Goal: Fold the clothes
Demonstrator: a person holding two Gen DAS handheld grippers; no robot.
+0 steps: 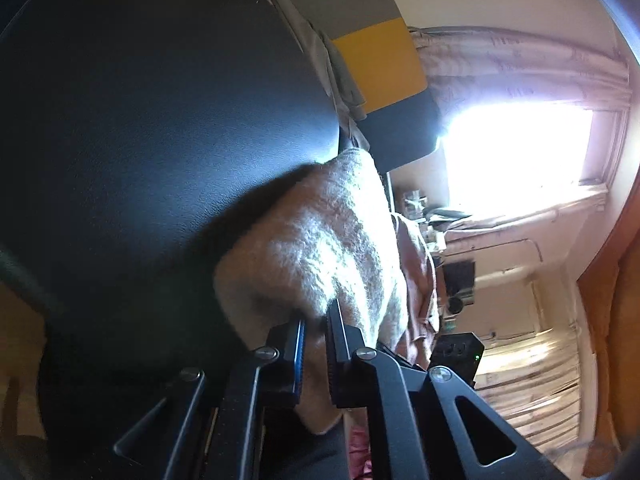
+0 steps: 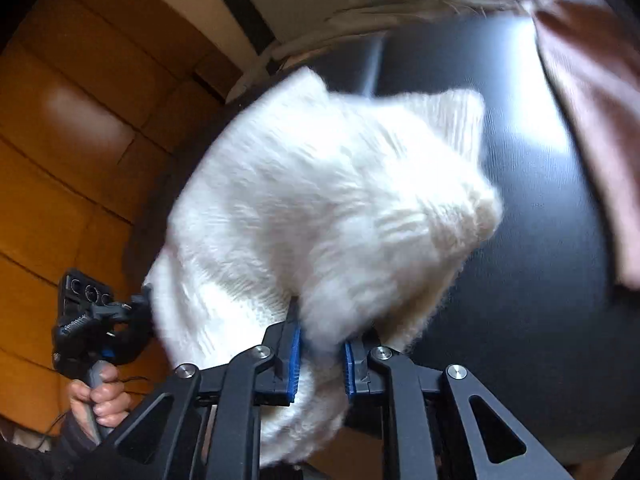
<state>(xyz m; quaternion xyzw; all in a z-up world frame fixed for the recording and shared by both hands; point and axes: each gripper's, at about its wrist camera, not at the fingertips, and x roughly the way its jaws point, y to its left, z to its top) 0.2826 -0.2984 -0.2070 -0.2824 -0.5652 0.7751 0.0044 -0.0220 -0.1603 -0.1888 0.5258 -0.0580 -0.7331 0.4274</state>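
White fuzzy knit sweater (image 2: 328, 208) bunched over near edge of black table (image 2: 540, 208), partly hanging off. Right gripper (image 2: 320, 360) clamped on sweater fold, blue pads (image 2: 294, 364) pressing fabric. Left gripper (image 1: 316, 344) likewise pinched on sweater edge (image 1: 332, 240), jaws nearly together. Pinkish-brown garment (image 2: 592, 112) lies at table's far right. Hand (image 2: 100, 400) grips left tool handle.

Black table (image 2: 540, 200) (white sweater (image 2: 320, 200) atop)

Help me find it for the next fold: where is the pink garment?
In the right wrist view, the pink garment lies at the far right on the black table, apart from the white sweater.
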